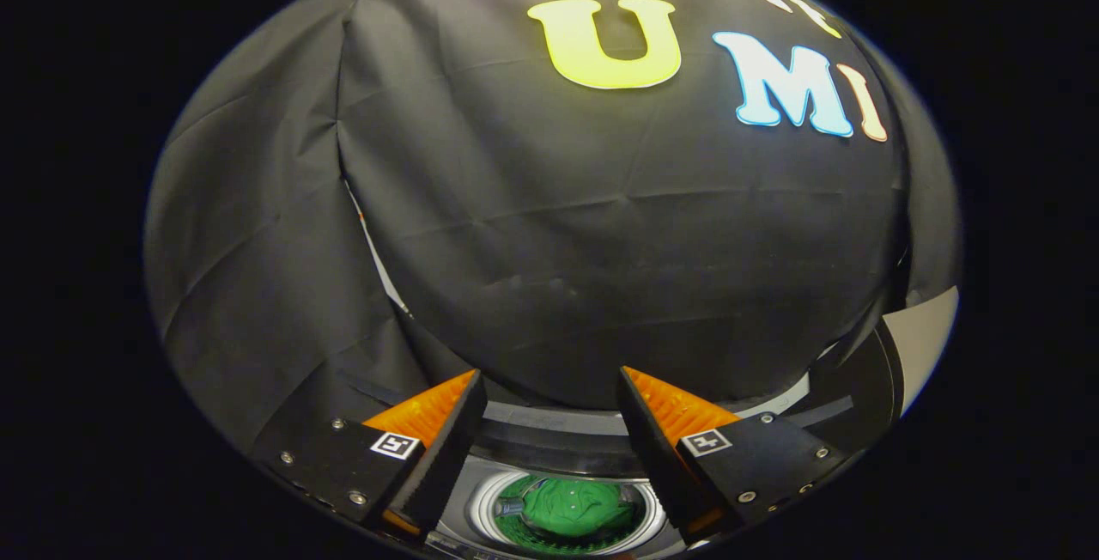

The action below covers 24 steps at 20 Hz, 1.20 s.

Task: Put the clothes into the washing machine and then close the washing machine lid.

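I am holding the gripper (547, 388) above the washing machine (558, 448), its fingers spread wide with nothing between them, pointing mostly at the booth wall at twelve o'clock. Down at six o'clock, between and below the fingers, I can see the open drum (489, 504) with a green garment (571, 507) lying bunched inside it, so I judge the loading step done. The cloth looks soft and light and should need no further handling unless a fold hangs over the rim, which I cannot tell from here. What remains is the lid (846, 371), which I take to be the dark panel standing up at about four o'clock, beyond the right-hand finger. I expect it to be rigid, hinged and fairly smooth, so I would catch it at its free top edge and swing it down gently rather than pinch its face.
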Available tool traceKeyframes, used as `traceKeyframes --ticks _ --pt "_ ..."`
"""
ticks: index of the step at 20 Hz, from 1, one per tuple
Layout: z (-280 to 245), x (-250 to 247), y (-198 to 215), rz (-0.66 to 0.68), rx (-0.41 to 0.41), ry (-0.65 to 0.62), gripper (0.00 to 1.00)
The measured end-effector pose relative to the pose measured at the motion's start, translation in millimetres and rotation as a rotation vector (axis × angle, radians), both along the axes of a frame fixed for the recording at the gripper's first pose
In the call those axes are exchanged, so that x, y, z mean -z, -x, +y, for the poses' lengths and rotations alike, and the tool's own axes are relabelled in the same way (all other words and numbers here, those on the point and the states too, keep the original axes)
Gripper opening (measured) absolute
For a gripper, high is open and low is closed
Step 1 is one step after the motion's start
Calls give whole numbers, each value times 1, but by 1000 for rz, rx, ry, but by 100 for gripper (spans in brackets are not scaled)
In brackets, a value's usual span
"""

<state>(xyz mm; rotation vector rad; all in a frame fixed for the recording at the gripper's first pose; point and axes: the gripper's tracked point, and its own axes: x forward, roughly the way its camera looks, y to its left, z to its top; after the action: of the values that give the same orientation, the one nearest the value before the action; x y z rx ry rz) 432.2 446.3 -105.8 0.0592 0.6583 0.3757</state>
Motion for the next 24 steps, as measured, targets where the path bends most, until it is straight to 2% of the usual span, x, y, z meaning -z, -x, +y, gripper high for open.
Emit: traceKeyframes --ticks 5,6,8,19,24 --pt "-8 17 36 95 -24 -12 92" --pt "-6 21 32 57 -36 -7 90" --pt "-9 18 53 43 -32 -8 87" --pt "-13 31 91 -6 -52 1 86" --pt "-17 63 120 29 -96 5 87"
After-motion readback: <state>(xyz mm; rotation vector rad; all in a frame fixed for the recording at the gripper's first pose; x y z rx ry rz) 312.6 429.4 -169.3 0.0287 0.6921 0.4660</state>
